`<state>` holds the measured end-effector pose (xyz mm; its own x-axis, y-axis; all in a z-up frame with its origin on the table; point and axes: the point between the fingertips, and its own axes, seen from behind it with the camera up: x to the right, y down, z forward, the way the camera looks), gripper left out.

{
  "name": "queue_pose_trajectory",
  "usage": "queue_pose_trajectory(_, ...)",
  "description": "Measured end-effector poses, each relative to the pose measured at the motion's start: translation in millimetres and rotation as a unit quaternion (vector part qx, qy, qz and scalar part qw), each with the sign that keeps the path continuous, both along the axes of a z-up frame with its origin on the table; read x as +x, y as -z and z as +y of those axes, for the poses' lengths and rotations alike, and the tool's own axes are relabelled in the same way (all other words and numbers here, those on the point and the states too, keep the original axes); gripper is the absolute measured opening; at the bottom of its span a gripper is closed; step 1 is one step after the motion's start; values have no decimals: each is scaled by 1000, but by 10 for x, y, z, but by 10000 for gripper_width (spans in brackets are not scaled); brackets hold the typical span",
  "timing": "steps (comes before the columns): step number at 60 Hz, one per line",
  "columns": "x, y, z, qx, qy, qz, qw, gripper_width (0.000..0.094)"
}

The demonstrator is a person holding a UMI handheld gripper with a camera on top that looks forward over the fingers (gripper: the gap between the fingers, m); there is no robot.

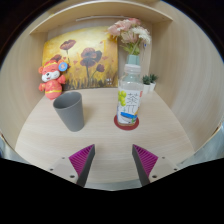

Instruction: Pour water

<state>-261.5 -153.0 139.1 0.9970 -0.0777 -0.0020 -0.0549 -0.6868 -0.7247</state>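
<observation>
Layout: cup (69,110) and bottle (128,97) both on the desk (100,140), beyond the fingers (83,158), well apart from each other. Cup ahead-left, bottle ahead-right, standing on a coaster (126,124). Gripper (114,160) fingers spread, nothing between them. Plush toy (52,79) behind the cup, against the painting (88,57) at the back wall. Flower vase (131,40) behind the bottle; small potted plant (149,81) right of the bottle, near the wall.
</observation>
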Motion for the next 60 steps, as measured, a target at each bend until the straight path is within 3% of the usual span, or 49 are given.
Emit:
queue_pose_trajectory(13,-1012,-784,-499,19,-12,29,999,761)
queue_pose_trajectory(36,-1983,-2310,-400,90,-46,13,995,767)
queue_pose_trajectory(45,-2125,-2566,-440,110,-43,14,993,766)
queue_pose_trajectory(60,-2268,-2612,-552,106,-41,12,993,767)
